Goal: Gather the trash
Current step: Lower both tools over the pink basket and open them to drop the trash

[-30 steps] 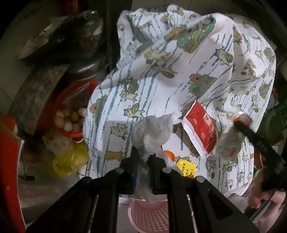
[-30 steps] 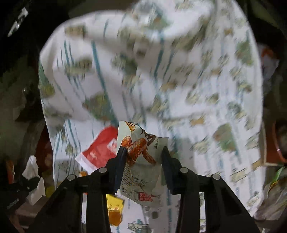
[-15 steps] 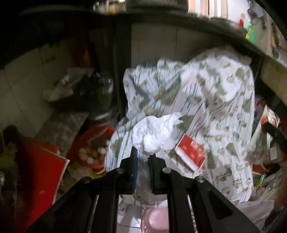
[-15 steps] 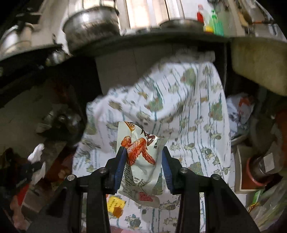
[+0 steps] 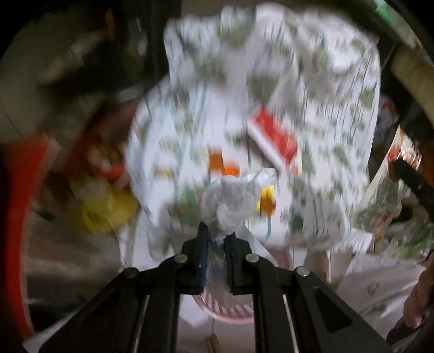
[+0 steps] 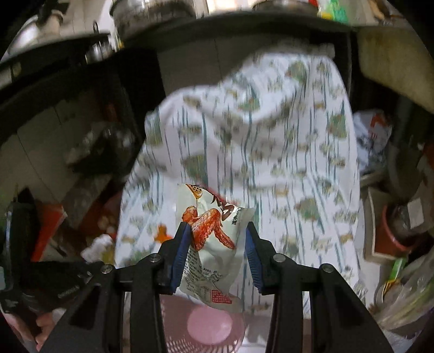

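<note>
My left gripper (image 5: 217,230) is shut on a crumpled white tissue (image 5: 233,190), held above the rim of a pink basket (image 5: 225,312). My right gripper (image 6: 217,236) is shut on a white snack wrapper (image 6: 211,244) printed with a chicken wing, and it hangs over the same pink basket (image 6: 208,325). Each gripper shows in the other's view: the right one (image 5: 407,173) with its wrapper at the far right, the left one (image 6: 81,268) at the lower left. On the patterned cloth (image 5: 271,81) lie a red packet (image 5: 274,135) and a yellow packet (image 5: 267,198).
A yellow bag (image 5: 105,211) and a red bowl (image 5: 108,163) sit left of the cloth-covered table. A dark shelf with metal pots (image 6: 154,10) runs across the back. Bags and a red pot (image 6: 396,230) crowd the right side. A hand (image 5: 417,306) shows at the lower right.
The left view has tipped back down onto the cloth and blurred with motion. The right gripper has drawn back and risen, so the pink basket now shows beneath it. Both grips are unchanged.
</note>
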Available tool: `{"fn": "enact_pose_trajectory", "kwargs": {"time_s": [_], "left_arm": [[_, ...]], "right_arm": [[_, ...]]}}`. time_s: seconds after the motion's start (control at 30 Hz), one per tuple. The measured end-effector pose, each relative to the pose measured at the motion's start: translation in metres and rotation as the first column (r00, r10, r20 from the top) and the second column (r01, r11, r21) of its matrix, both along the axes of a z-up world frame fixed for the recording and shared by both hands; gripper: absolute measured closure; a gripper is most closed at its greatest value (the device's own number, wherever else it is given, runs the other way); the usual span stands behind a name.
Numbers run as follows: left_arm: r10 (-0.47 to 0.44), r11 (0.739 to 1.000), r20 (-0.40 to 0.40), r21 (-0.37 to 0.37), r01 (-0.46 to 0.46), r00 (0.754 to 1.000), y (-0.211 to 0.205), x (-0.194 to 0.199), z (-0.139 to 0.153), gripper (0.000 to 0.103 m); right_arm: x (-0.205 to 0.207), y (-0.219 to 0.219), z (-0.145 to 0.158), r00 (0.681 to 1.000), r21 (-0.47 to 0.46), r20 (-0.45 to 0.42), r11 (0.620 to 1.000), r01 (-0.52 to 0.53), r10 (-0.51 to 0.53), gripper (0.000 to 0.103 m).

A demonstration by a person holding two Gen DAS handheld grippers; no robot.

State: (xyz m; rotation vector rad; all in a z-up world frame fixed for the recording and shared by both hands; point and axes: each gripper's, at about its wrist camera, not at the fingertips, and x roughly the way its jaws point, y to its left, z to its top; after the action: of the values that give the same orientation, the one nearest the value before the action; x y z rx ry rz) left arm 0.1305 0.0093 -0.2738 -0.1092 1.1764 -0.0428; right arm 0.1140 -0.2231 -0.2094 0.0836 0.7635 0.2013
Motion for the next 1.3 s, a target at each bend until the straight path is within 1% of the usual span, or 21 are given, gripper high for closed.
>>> {"fn": "enact_pose_trajectory", "kwargs": {"time_s": [0.07,0.1,0.13,0.2,0.27,0.43,0.5,0.57,0.6,0.63,0.67,0.7,0.73,0.77,0.8,0.93,1.0,1.03,1.13,1.2,1.3], "left_arm": [[-0.01,1.0,-0.087,-0.014,0.008,0.996,-0.002,0.001,-0.028,0.093],[-0.015,1.0,-0.141,-0.015,0.013,0.99,-0.005,0.002,-0.046,0.093],[-0.014,1.0,-0.167,-0.014,0.012,0.986,-0.008,0.001,-0.056,0.093],[-0.021,0.999,-0.241,-0.031,0.013,0.97,-0.01,0.003,-0.082,0.093],[-0.02,0.999,-0.303,-0.046,0.006,0.953,-0.015,0.004,-0.106,0.093],[-0.04,0.999,-0.383,-0.039,0.027,0.923,-0.029,0.001,-0.143,0.093],[-0.051,0.999,-0.418,-0.037,0.038,0.907,-0.032,-0.002,-0.158,0.093],[-0.039,0.999,-0.448,-0.047,0.02,0.893,-0.032,-0.002,-0.17,0.093],[-0.037,0.999,-0.462,-0.051,0.015,0.886,-0.03,-0.001,-0.174,0.09],[-0.035,0.999,-0.476,-0.053,0.011,0.879,-0.03,-0.002,-0.178,0.083],[-0.035,0.999,-0.494,-0.047,0.013,0.869,-0.028,-0.003,-0.182,0.065],[-0.032,0.999,-0.5,-0.038,0.015,0.866,-0.028,-0.003,-0.183,0.05],[-0.027,1.0,-0.494,-0.018,0.021,0.869,-0.029,-0.004,-0.182,0.045],[-0.023,1.0,-0.493,0.002,0.028,0.87,-0.028,-0.001,-0.18,0.036],[-0.022,0.999,-0.49,0.016,0.035,0.871,-0.029,-0.001,-0.179,0.031],[-0.014,0.998,-0.477,0.049,0.042,0.879,-0.028,0.0,-0.171,0.028],[-0.01,0.998,-0.474,0.052,0.039,0.881,-0.025,0.0,-0.169,0.027],[-0.009,0.998,-0.47,0.053,0.039,0.883,-0.025,0.0,-0.167,0.027],[-0.006,0.996,-0.44,0.076,0.044,0.898,-0.024,0.002,-0.158,0.027],[0.001,0.996,-0.417,0.086,0.039,0.909,-0.022,0.003,-0.151,0.026],[0.012,0.997,-0.376,0.08,0.02,0.927,-0.017,0.006,-0.132,0.022]], "right_arm": [[0.004,0.005,-0.019,0.999,-0.02,-0.052,1.0,-0.014,0.013,0.061],[0.006,0.006,-0.026,0.997,-0.022,-0.071,1.0,-0.02,0.018,0.061],[0.011,0.01,-0.039,0.994,-0.024,-0.108,0.999,-0.035,0.033,0.061],[0.018,0.016,-0.057,0.987,-0.033,-0.156,0.998,-0.055,0.05,0.061],[0.025,0.022,-0.077,0.978,-0.067,-0.202,0.995,-0.074,0.059,0.061],[0.026,0.036,-0.119,0.946,-0.08,-0.305,0.987,-0.138,0.107,0.061],[0.025,0.043,-0.136,0.927,-0.08,-0.351,0.982,-0.171,0.133,0.061],[0.024,0.051,-0.157,0.901,-0.09,-0.404,0.973,-0.212,0.159,0.061],[0.023,0.053,-0.163,0.894,-0.097,-0.418,0.97,-0.222,0.163,0.061],[0.022,0.057,-0.175,0.883,-0.112,-0.44,0.965,-0.236,0.165,0.061],[0.022,0.06,-0.184,0.873,-0.121,-0.457,0.961,-0.249,0.168,0.06],[0.021,0.062,-0.192,0.866,-0.129,-0.47,0.958,-0.257,0.169,0.06],[0.021,0.063,-0.2,0.86,-0.135,-0.483,0.956,-0.259,0.165,0.06],[0.021,0.065,-0.206,0.853,-0.134,-0.495,0.956,-0.261,0.164,0.061],[0.021,0.065,-0.212,0.846,-0.131,-0.508,0.956,-0.262,0.163,0.061],[0.023,0.06,-0.234,0.812,-0.114,-0.569,0.965,-0.236,0.131,0.058],[0.024,0.057,-0.239,0.801,-0.11,-0.589,0.971,-0.212,0.108,0.048],[0.024,0.055,-0.239,0.799,-0.098,-0.592,0.975,-0.199,0.104,0.047],[0.022,0.052,-0.231,0.805,-0.071,-0.582,0.98,-0.187,0.111,0.047],[0.019,0.052,-0.22,0.819,-0.058,-0.562,0.981,-0.184,0.121,0.047],[0.018,0.049,-0.205,0.835,-0.054,-0.538,0.984,-0.172,0.117,0.047]]}}
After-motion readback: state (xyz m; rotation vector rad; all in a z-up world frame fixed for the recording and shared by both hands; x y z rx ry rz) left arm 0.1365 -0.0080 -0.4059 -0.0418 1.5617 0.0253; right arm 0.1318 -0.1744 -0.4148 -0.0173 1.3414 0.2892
